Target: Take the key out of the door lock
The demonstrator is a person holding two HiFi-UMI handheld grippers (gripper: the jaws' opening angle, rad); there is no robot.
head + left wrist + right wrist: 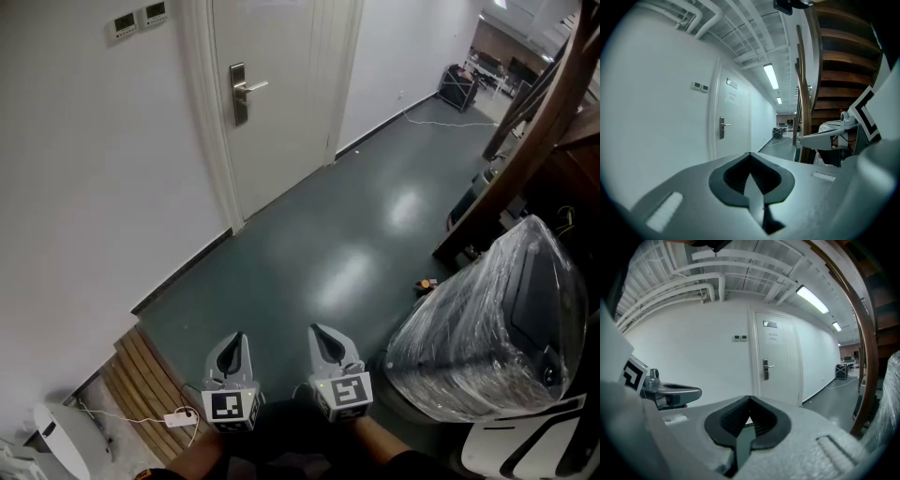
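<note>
White door (281, 103): shut, panelled, set in the left wall ahead of the person.
Lock plate (239, 95): silver, upright near the door's left edge; lever handle (254, 86) juts right from its upper part.
Key: cannot be made out at the lock plate; too small in every view.
Left claw (235, 338): low at the near edge of the head view, well apart from the door. Jaws together, tips touching, nothing between them.
Right claw (317, 331): just beside the left one, equally far from the door. Jaws together, holding nothing.
Floor (356, 225): dark green, glossy, with pale glare patches; it fills the stretch between the claws and the door.
Wrapped bulk (487, 328): dark object under clear plastic film, close on the right of the right claw.
Staircase timber (539, 122): dark brown, rising along the right side behind the wrapped bulk.
Wooden slats (150, 380): at the foot of the left wall, left of the left claw.
Power strip (181, 418): white, lying on the slats, thin cable trailing left.
Wall panels (137, 19): two small white units, high on the wall left of the door.
Small item (425, 283): orange-tinted, on the floor by the staircase foot; kind unclear.
Cart (459, 86): dark, far down the corridor.
</note>
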